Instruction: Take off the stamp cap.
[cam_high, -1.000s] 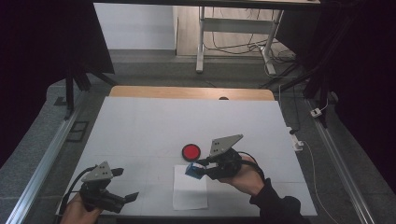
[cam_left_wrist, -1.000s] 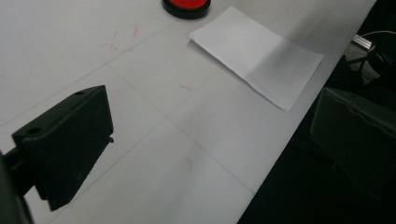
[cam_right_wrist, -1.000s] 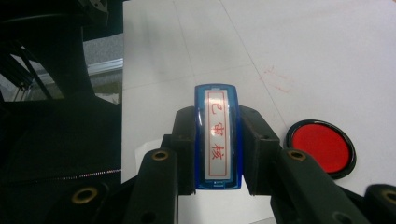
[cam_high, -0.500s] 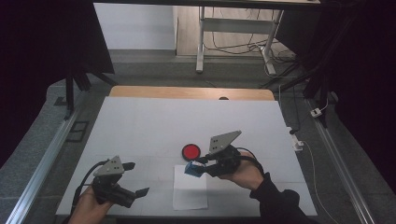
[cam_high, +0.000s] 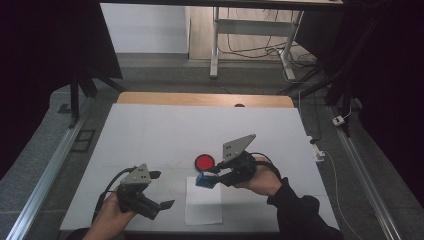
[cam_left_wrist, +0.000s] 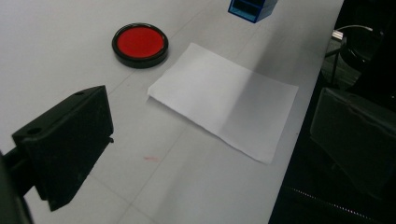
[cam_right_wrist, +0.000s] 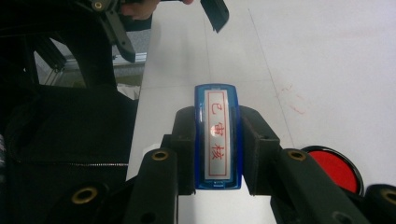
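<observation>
Your right gripper (cam_high: 214, 176) clenches a blue stamp (cam_high: 205, 180) between its jaws, held just above the far edge of the white paper sheet (cam_high: 204, 202), near the red ink pad (cam_high: 204, 162). Your left gripper (cam_high: 161, 190) hovers left of the sheet, jaws released.

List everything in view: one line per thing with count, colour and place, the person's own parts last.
stamp: one, blue with red characters on its white face, clamped in the right tool above the paper's far edge
ink pad: one, red in a black round case, on the table just beyond the paper
paper sheet: one, white, flat near the table's front edge
table: one, white top
left tool: one, black, jaws open, left of the paper
right tool: one, black, shut on the stamp
hands: two, entering from the bottom edge
</observation>
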